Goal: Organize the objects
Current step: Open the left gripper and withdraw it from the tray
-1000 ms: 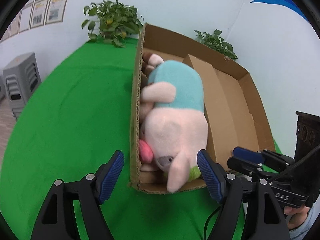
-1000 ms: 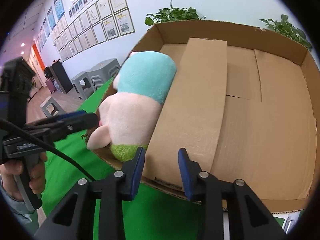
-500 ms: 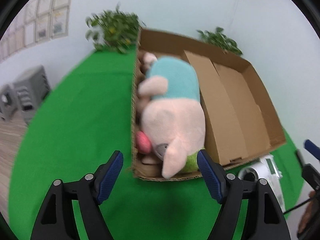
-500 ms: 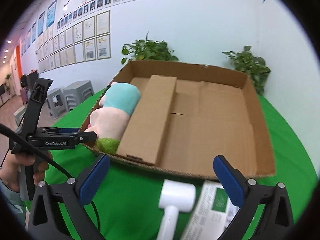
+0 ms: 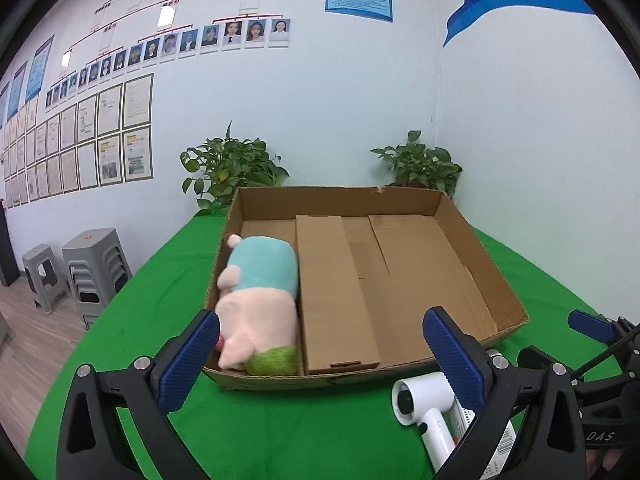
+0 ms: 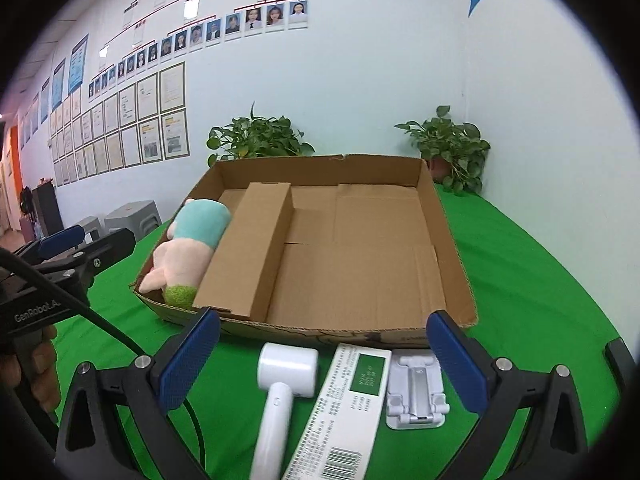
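Observation:
A shallow cardboard box [image 5: 476, 248] [image 6: 444, 216] sits on the green table. A pink and teal plush toy [image 5: 260, 296] [image 6: 188, 248] lies along its left side, next to a long cardboard divider [image 5: 332, 292] [image 6: 252, 248]. In front of the box lie a white hair dryer [image 6: 280, 392] [image 5: 424, 404], a white and green carton [image 6: 344, 412] and a white folding stand [image 6: 416, 388]. My left gripper [image 5: 320, 356] is open and empty, held back from the box front. My right gripper [image 6: 324, 356] is open and empty above the three loose items.
Two potted plants [image 5: 232, 168] [image 5: 420, 164] stand behind the box against the wall. Grey stools [image 5: 92, 268] stand on the floor at the left. The table edge curves round on the left and right.
Both grippers have pulled back and up from the box. The right gripper has opened wide. The hair dryer, carton and stand have come into view.

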